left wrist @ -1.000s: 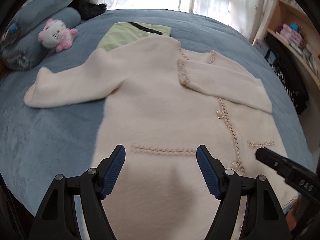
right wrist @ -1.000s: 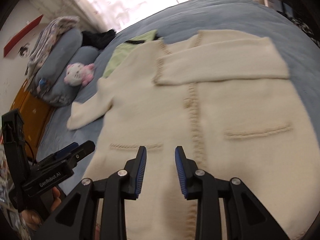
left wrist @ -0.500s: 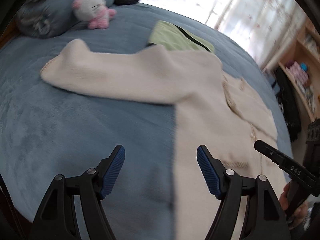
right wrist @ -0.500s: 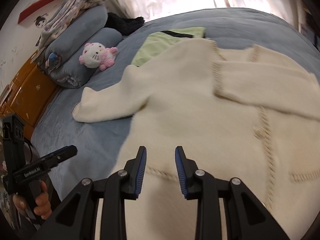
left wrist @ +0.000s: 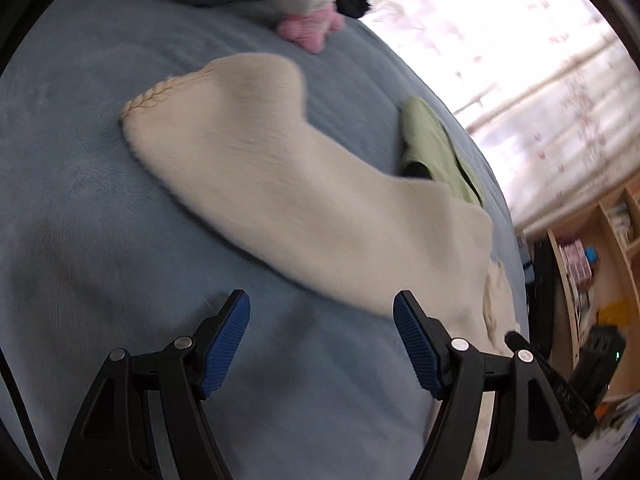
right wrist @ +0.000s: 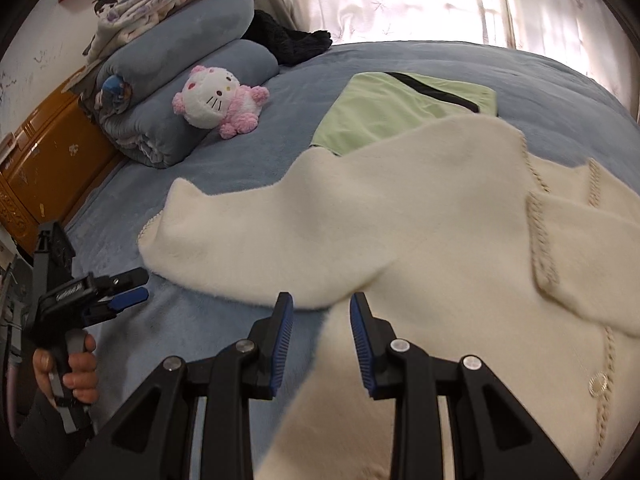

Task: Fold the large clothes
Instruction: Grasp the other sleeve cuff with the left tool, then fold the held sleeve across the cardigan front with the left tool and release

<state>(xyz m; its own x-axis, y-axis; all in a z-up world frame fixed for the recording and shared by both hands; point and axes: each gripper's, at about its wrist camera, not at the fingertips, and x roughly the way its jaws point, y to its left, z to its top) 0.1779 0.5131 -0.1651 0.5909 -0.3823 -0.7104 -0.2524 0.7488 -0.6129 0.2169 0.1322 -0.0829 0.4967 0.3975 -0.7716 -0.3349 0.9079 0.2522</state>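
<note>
A cream knitted cardigan (right wrist: 420, 216) lies buttoned and face up on the blue bedspread (left wrist: 80, 200). One sleeve (right wrist: 580, 248) is folded across its chest. The other sleeve (left wrist: 248, 160) stretches out flat toward the pillows, ending in a braided cuff (left wrist: 154, 100). My left gripper (left wrist: 320, 308) is open wide just above the bedspread, a little short of that sleeve's lower edge, with nothing between its fingers. In the right wrist view a hand (right wrist: 76, 368) holds this left gripper (right wrist: 120, 292) near the cuff. My right gripper (right wrist: 320, 308) hovers over the armpit of the stretched sleeve, its jaws narrowly apart and empty.
A white and pink plush toy (right wrist: 218, 100) leans on rolled blue blankets (right wrist: 180, 80) at the head of the bed. A folded green garment (right wrist: 400, 108) lies partly under the cardigan's shoulder, and a black garment (right wrist: 288, 40) is behind it. Shelves (left wrist: 592, 264) stand to the right.
Both grippers have swung left from the cardigan's hem toward the stretched-out sleeve. The left one has come down close to the bedspread. Neither jaw gap has changed.
</note>
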